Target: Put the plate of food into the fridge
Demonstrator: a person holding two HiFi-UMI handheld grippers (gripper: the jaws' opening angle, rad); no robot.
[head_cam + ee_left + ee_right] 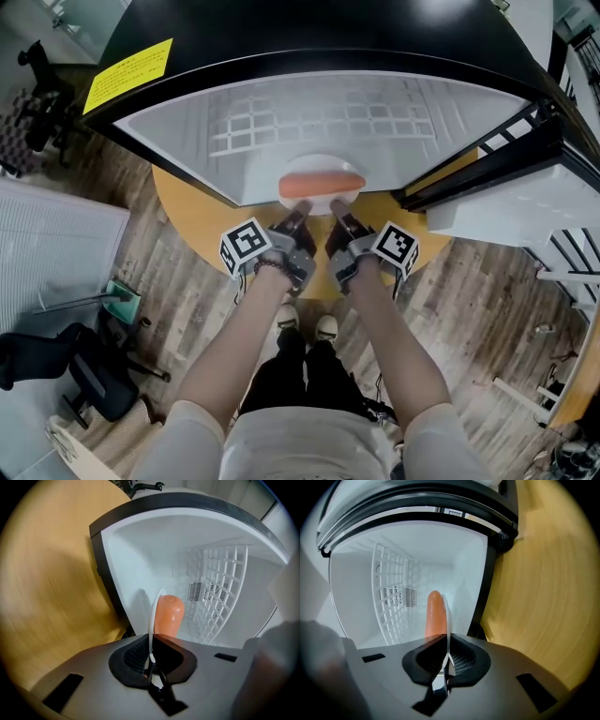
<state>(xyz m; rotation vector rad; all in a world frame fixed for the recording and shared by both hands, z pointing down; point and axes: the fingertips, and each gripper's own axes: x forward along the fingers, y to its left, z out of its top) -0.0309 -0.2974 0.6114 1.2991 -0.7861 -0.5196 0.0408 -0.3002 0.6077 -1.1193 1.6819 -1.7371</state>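
Note:
A white plate (322, 169) carrying an orange sausage (321, 185) is held at the mouth of the open fridge (319, 122). My left gripper (293, 223) is shut on the plate's near-left rim and my right gripper (339, 223) is shut on its near-right rim. In the left gripper view the plate (152, 620) shows edge-on between the jaws with the sausage (168, 616) beyond it. The right gripper view has the plate (446, 620) edge-on too, the sausage (434, 613) to its left. The white fridge interior lies just ahead.
A white wire shelf (220, 588) stands inside the fridge. The fridge sits on a round wooden table (192, 211). Its open door (511, 187) with shelves hangs at the right. An office chair (89, 380) stands on the wooden floor at lower left.

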